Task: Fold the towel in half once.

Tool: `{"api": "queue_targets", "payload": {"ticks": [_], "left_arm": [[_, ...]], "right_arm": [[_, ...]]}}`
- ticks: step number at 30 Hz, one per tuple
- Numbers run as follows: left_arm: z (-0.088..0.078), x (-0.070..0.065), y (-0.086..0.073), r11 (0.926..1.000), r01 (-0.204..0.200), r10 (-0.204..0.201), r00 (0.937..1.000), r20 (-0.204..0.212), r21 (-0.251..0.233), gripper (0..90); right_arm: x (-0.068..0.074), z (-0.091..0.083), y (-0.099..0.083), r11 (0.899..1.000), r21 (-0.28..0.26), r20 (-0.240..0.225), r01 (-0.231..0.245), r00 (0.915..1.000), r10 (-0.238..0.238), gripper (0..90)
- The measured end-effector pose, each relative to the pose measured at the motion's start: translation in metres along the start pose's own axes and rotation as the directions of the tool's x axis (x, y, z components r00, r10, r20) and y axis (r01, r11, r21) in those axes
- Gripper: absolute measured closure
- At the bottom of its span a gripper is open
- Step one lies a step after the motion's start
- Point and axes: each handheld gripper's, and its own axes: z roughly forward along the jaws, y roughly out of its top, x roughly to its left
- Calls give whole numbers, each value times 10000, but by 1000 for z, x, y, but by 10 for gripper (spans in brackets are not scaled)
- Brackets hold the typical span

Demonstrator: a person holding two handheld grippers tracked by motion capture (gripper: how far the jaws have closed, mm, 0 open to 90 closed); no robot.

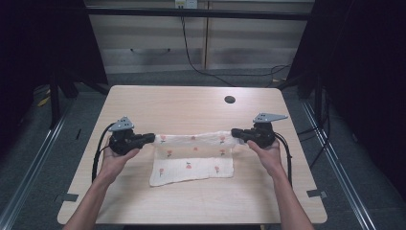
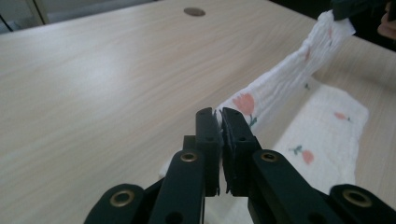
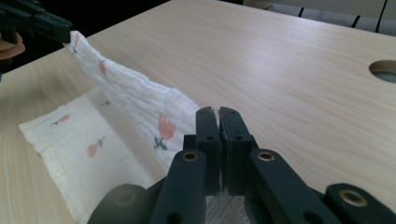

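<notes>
Two tongs pinch the cloth (image 1: 194, 155) by its far corners: left tongs (image 1: 152, 138) at 9 o'clock, right tongs (image 1: 234, 132) at 3; near half lies on bench (image 1: 191, 103).

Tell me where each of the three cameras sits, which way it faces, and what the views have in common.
High view: above the person's side, facing forward and down on the table; both forearms, left gripper and right gripper show.
Left gripper view: rides the left gripper, looking along its shut jaws down the stretched cloth toward the other gripper.
Right gripper view: rides the right gripper, looking the opposite way along the cloth.
Shared: the flower-printed cloth, pinched at both ends, and the table's round hole.
</notes>
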Motion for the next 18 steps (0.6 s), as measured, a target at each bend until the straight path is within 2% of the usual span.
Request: {"api": "queue_targets", "payload": {"ticks": [2,7,12,16,18], "left_arm": [[1,-5,-6,9994,-233,234,9997,-9,263,862],[-1,-14,-15,9997,-216,214,9996,164,148,861],[-10,-17,-22,9997,-208,205,9994,284,98,861],[-15,-23,-26,9989,-416,410,9988,254,232,861],[-16,-26,-28,9991,-364,357,9988,331,207,861]], "right_arm": [[2,1,-5,10000,69,-102,-30,9999,31,878],[6,0,-15,9999,121,-175,-89,9998,91,878],[13,-4,-22,10000,39,-319,4,9995,-2,877],[17,-8,-27,9998,143,-416,129,9991,-123,877],[19,-9,-28,9999,125,-412,96,9991,-91,877]]}}
